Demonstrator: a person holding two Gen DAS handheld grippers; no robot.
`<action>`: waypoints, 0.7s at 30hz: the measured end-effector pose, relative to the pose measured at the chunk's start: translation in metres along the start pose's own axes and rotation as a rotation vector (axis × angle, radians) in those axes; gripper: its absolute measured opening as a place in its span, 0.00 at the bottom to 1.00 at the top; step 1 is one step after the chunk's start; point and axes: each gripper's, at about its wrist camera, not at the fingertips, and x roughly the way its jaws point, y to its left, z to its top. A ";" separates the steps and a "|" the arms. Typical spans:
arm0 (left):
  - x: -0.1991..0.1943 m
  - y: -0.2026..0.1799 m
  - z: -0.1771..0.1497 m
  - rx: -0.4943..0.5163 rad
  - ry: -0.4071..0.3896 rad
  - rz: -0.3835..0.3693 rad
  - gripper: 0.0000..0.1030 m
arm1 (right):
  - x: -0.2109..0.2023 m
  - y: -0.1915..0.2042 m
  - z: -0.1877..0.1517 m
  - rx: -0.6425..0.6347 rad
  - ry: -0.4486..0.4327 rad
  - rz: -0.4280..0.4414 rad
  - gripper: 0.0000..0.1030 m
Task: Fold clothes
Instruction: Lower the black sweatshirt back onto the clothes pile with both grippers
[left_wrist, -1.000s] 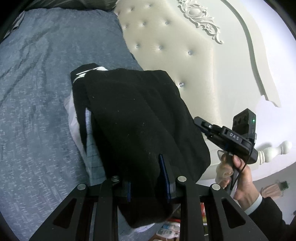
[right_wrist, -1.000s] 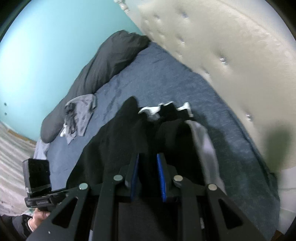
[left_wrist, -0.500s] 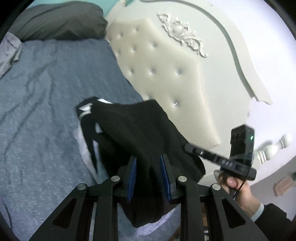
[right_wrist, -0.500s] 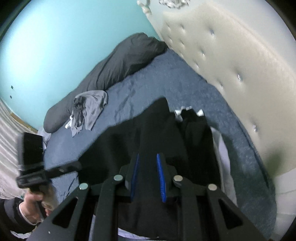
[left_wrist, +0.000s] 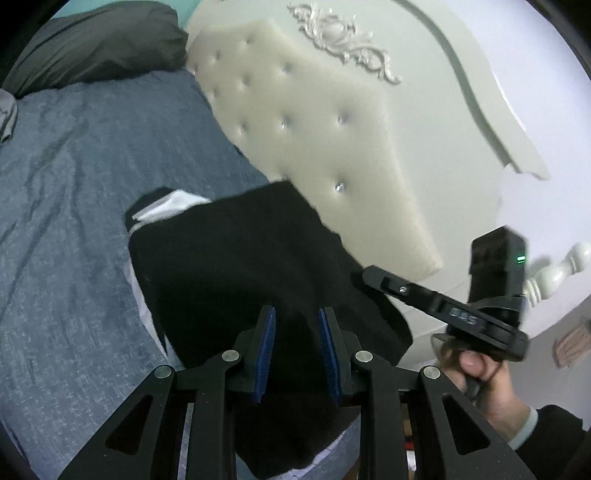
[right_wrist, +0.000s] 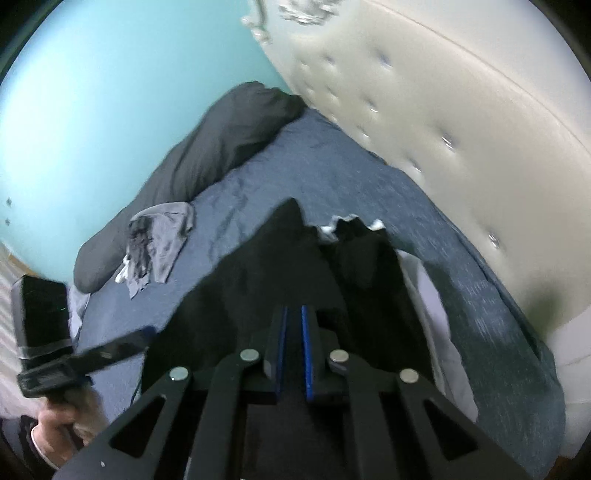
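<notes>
Gripping a fold of the black garment, the right gripper is showing its blue pads nearly together, with only a thin strip of dark cloth between them. A second ago those pads were standing a little wider on the same cloth.

Left gripper: blue pads parted, black fabric lying in the gap; whether the pads are pressing it I cannot tell. Against the frame a second back, this gripper is sitting higher and further back, so more of the garment's near edge is showing beneath it.

The black garment is lying folded on top of a white piece and a pale checked layer, all stacked on the blue-grey bedspread just beside the headboard. Its near edge is hanging past the edge of the bed. The pile itself is looking much as it did half a second ago.

In the left wrist view the right gripper's arm is reaching in at the garment's right side, held in the person's right hand.

Further off: a crumpled grey garment is resting on the bedspread near a dark grey pillow, well apart from the stack. Beyond, the cream tufted headboard is rising against a turquoise wall.
</notes>
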 end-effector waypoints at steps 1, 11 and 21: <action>0.004 0.001 -0.002 -0.001 0.010 0.006 0.26 | 0.001 0.005 -0.001 -0.015 -0.001 0.008 0.06; 0.019 0.023 -0.022 -0.007 0.052 0.023 0.23 | 0.024 -0.002 -0.020 -0.043 0.039 -0.036 0.00; 0.006 0.030 -0.024 -0.036 0.035 0.026 0.20 | 0.004 -0.027 -0.022 0.033 -0.046 -0.051 0.00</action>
